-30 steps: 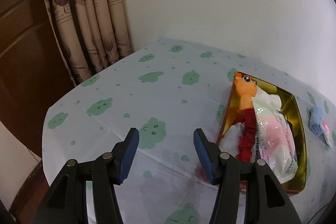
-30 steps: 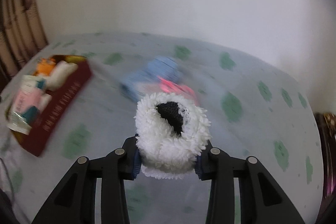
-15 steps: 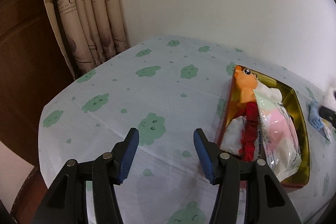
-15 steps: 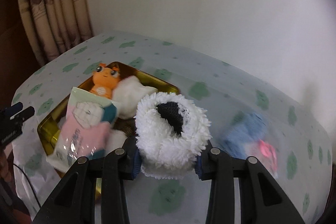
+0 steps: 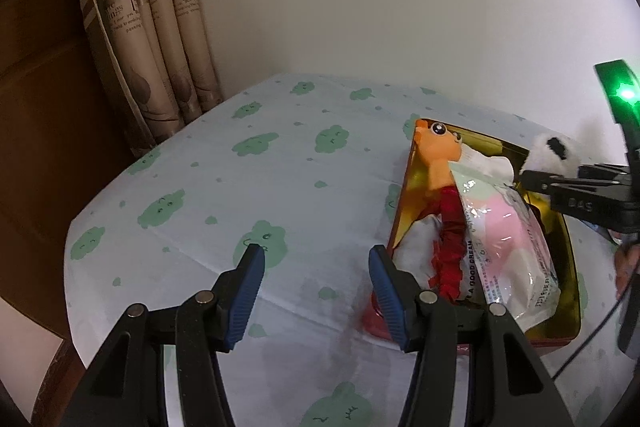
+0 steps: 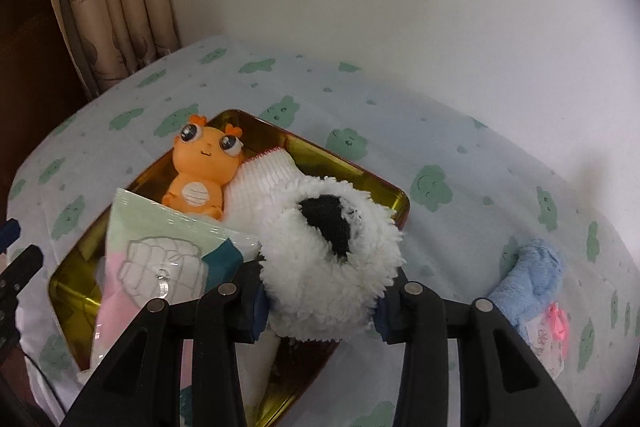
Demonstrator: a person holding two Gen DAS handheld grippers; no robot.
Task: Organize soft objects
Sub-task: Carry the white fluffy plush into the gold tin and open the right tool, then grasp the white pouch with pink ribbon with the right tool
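Observation:
A white fluffy sock [image 6: 328,259] with a black patch sits between the pads of my right gripper [image 6: 320,307], whose jaws are opening. It hangs over the right part of the gold tin [image 6: 348,163]. Inside the tin lie an orange toy [image 6: 204,167], a white sock [image 6: 264,179] and a pink-and-green packet [image 6: 160,259]. The left wrist view shows the tin [image 5: 570,267], a red scrunchie [image 5: 450,247] and the fluffy sock [image 5: 554,155] at its far corner. My left gripper [image 5: 316,267] stands open above the tablecloth, left of the tin, holding nothing.
A blue fluffy sock [image 6: 532,279] with a pink tag lies on the cloud-print tablecloth [image 6: 440,131] to the right of the tin. A curtain [image 5: 148,27] hangs at the table's back left corner, and a white wall runs behind.
My right gripper has carried the white fluffy sock leftwards from beside the blue sock to above the tin. The left gripper has stayed almost still and open.

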